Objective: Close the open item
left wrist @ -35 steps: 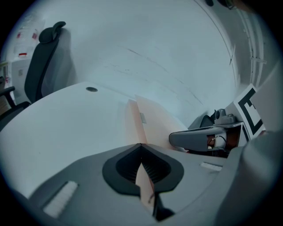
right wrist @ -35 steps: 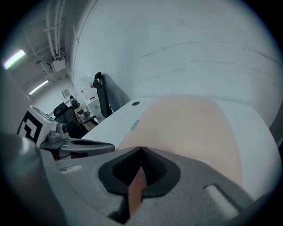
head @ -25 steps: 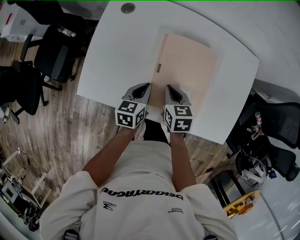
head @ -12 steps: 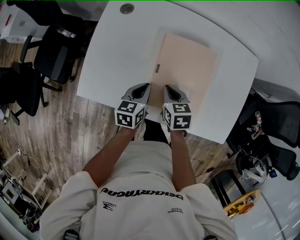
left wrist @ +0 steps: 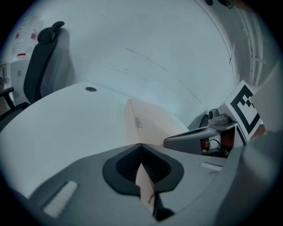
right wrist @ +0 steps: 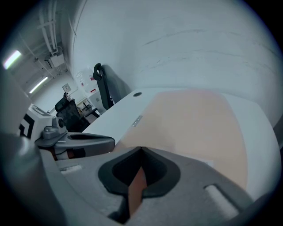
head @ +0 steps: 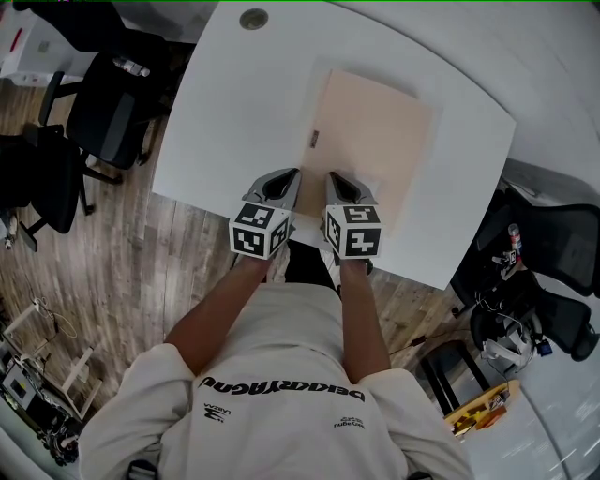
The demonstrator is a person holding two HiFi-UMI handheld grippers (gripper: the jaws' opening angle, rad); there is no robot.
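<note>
Left gripper view: the jaws of my left gripper [left wrist: 141,152] are pressed together on a thin beige sheet, the near edge of the beige folder [left wrist: 154,121], which runs back between them towards the camera. Right gripper view shows the same on the other side: my right gripper [right wrist: 141,152] has its jaws closed on the same near edge, and the sheet looks darker and browner where it sits in their shadow.

From the head view, the two grippers sit just beside each other without touching. The left one is at the folder's near left corner and the right one a little further along the near edge. The folder stretches away from both and lies on the white table [head: 234,103], towards its right half. A small grey tag [head: 315,138] sits on the folder's left side strip. Further out, a round grey cap [head: 253,18] is set into the table near its far edge. A black office chair [head: 117,103] stands on the wooden floor to the left of the table.
</note>
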